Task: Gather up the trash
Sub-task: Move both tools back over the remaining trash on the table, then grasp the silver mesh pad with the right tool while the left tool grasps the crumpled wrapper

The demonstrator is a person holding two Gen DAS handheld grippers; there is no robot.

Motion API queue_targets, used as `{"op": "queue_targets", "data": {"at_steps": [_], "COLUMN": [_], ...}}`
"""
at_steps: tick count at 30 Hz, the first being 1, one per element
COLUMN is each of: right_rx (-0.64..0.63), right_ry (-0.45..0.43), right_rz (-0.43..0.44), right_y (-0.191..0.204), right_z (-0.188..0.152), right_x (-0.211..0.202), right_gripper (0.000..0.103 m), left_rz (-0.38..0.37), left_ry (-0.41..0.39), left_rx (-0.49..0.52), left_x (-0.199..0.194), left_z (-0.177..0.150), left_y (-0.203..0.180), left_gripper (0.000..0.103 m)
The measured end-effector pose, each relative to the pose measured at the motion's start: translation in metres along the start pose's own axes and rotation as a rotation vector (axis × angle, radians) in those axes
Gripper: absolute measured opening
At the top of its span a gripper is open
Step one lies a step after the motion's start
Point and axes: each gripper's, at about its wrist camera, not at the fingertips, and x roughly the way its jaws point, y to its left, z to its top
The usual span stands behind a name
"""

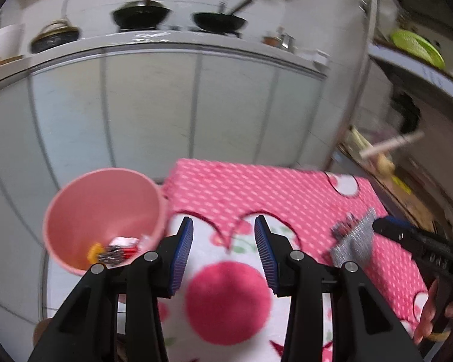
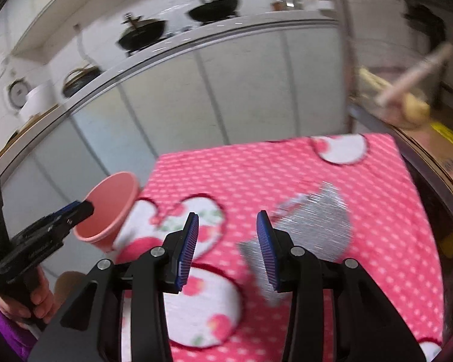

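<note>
Both grippers empty w/ jaws apart, nothing between pads: left gripper (image 1: 223,241) hung over white-and-red heart print of pink polka-dot fleece cloth (image 1: 256,193) covering tabletop; right gripper (image 2: 227,238) hung above same cloth, aimed down at crinkled silver foil wrapper (image 2: 317,223). Wrapper lay flat on cloth, right of centre, partly behind right-hand finger of that gripper in right wrist view; no contact visible yet. Round pink plastic bin (image 1: 102,211) stood at left edge of tabletop, just beside cloth, already w/ some scraps at bottom (red/white packet, smth orange, smth shiny; too blurred to name). Frames smeared, so exact gaps hard to judge. Step in hand, by judgement: pick up of foil wrapper by right gripper, then carry to bin. To do it well: approach slowed, jaws centred over a raised crease or edge rather than flat middle, since thin foil prob slips under pads; one pad slid under edge if poss; fleece not pinched along w/ it. Left gripper kept clear near bin rim, to avoid collision on the way across.
</note>
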Motion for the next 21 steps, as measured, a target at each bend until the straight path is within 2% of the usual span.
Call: {"op": "queue_targets", "data": {"at_steps": [3, 9, 13, 17, 21], "right_rx": [0.063, 0.148, 0.187, 0.206, 0.202], "right_ry": [0.003, 0.038, 0.055, 0.062, 0.069], "right_rz": [-0.027, -0.071, -0.074, -0.051, -0.040], "right_y": [-0.027, -0.070, -0.088, -0.096, -0.100], "right_z": [-0.007, -0.030, -0.039, -0.042, -0.045], "right_x": [0.000, 0.004, 0.005, 0.003, 0.002], "right_gripper": [0.041, 0.041, 0.041, 0.041, 0.041], "left_rz": [-0.033, -0.182, -0.250, -0.272, -0.324], "left_ry": [0.022, 0.122, 0.167, 0.185, 0.285], "left_rx": [0.056, 0.088, 0.133, 0.171, 0.168], "left_x": [0.012, 0.042, 0.063, 0.087, 0.120], "left_z": [-0.006, -0.015, -0.014, -0.007, -0.015], "left_y": [-0.020, -0.059, -0.092, -0.117, -0.129], "left_gripper": [0.042, 0.041, 0.042, 0.042, 0.042]}}
